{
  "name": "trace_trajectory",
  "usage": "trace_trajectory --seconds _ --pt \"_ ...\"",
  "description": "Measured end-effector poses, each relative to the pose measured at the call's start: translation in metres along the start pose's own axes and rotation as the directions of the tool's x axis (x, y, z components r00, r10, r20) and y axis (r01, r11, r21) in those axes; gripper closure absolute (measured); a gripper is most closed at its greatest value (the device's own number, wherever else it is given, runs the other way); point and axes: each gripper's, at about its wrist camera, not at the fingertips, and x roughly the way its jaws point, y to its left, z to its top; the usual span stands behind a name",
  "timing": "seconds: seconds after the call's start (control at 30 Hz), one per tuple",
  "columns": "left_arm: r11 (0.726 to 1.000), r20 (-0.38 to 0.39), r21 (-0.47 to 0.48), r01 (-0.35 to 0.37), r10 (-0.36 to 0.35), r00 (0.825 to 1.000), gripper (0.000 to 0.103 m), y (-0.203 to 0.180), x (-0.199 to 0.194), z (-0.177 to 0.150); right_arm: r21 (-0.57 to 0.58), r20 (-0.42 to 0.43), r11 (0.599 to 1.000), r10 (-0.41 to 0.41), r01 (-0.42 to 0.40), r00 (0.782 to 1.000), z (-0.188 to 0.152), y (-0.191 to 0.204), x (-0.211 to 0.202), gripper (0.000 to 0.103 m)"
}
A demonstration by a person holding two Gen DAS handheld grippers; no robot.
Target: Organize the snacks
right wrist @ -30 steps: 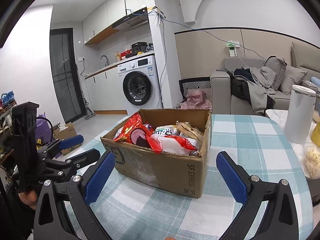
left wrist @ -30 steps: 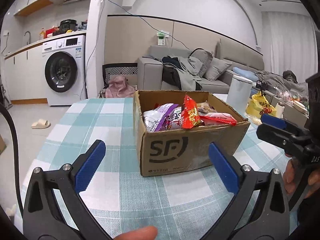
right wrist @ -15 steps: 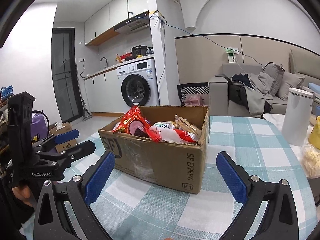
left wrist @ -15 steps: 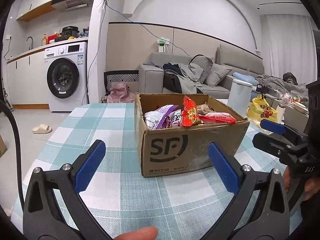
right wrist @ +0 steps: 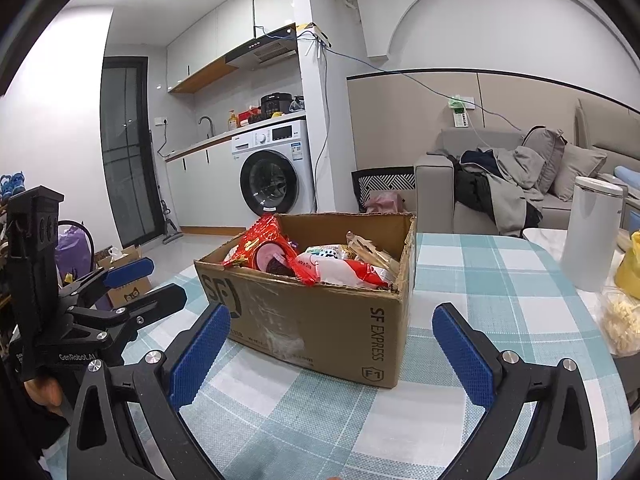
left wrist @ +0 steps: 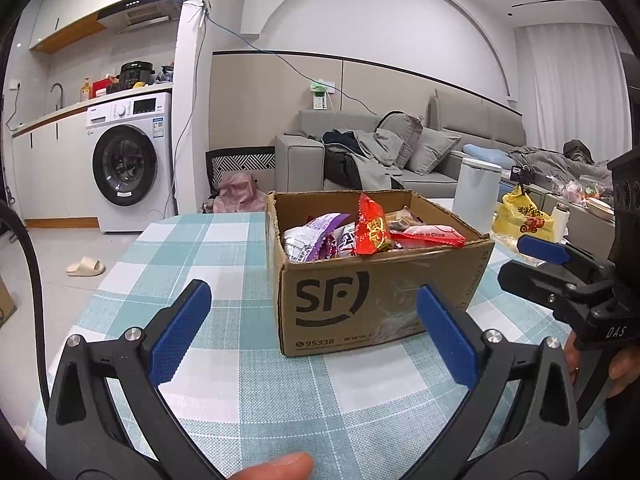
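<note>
A brown cardboard box [left wrist: 384, 304] [right wrist: 320, 320] marked SF stands on the checked tablecloth, filled with several snack packets. A red packet [left wrist: 372, 228] [right wrist: 260, 244] sticks up highest, a purple one [left wrist: 316, 232] lies to its left, and a red-and-white one [right wrist: 344, 270] rests near the front rim. My left gripper [left wrist: 314, 330] is open, low in front of the box, holding nothing. My right gripper [right wrist: 332, 344] is open too, facing the box's corner. Each gripper shows in the other's view, the right gripper [left wrist: 536, 260] beside the box's right, the left gripper [right wrist: 140, 284] beside its left.
The table [left wrist: 192, 248] has a teal and white checked cloth. A white bin [right wrist: 592, 232], a yellow bag [left wrist: 520, 216] and a bag of pale snacks [right wrist: 620, 320] sit off the right side. A washing machine [left wrist: 128, 164] and a sofa [left wrist: 400, 152] stand behind.
Both grippers have sunk lower and tilted up, so the box now appears lower in each view. Both stay open; the box and snacks have not moved.
</note>
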Motion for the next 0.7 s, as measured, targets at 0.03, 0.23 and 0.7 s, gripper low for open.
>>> trace_trajectory --seconds 0.03,0.23,0.7 --pt "1.000 -0.001 -0.002 -0.001 0.001 1.000 0.001 0.0002 0.0005 0.0000 0.002 0.000 1.000 0.002 -0.002 1.000 -0.0001 0.0000 -0.0003 0.000" --pt "1.000 0.000 0.000 0.000 0.000 1.000 0.001 0.0014 0.0010 0.0000 0.002 0.000 1.000 0.000 0.000 1.000 -0.0003 0.0002 -0.0005 0.000" --pt "1.000 -0.001 -0.001 0.000 0.000 1.000 0.001 0.0016 0.0011 -0.0002 0.002 -0.001 1.000 0.000 0.000 1.000 -0.0004 0.0006 -0.0003 0.000"
